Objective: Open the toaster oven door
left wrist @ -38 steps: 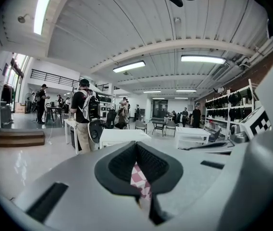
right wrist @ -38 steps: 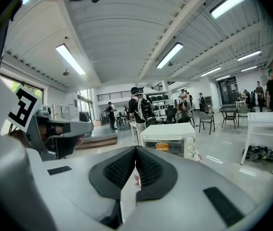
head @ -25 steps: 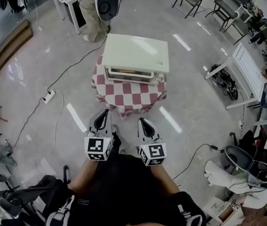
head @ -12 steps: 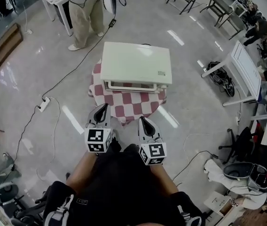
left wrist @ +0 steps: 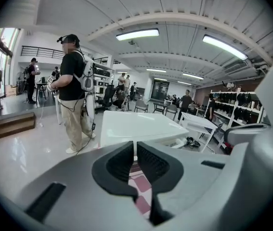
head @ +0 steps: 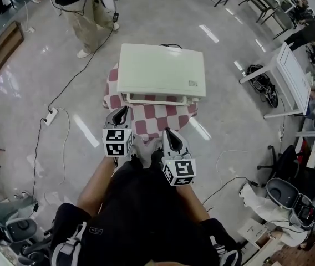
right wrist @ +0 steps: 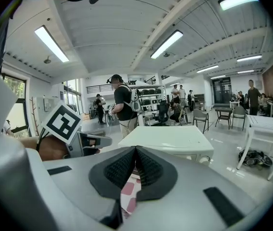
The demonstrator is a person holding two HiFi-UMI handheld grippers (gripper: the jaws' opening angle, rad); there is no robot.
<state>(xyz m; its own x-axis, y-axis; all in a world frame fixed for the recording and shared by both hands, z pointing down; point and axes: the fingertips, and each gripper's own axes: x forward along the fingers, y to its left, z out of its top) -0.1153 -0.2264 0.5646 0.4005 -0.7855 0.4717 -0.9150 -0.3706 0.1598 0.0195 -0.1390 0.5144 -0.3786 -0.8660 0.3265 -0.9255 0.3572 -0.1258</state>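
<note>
Left tongs [head: 120, 114] pressed together, holding nothing, tip near the front edge of the checkered cloth [head: 149, 122] covering the small counter. The toaster oven [head: 162, 71] stands on that cloth, door shut, handle [head: 157, 100] facing the person. Right tongs [head: 169, 133] also together, holding nothing, slightly farther from the oven

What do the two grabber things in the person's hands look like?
Both are light grey plastic narrowing to a point: the left gripper and the right gripper look alike. Black ribbed pads line the jaws. Behind each sits a white cube printed with black square markers. No cables show. The person wears black clothes.
</note>
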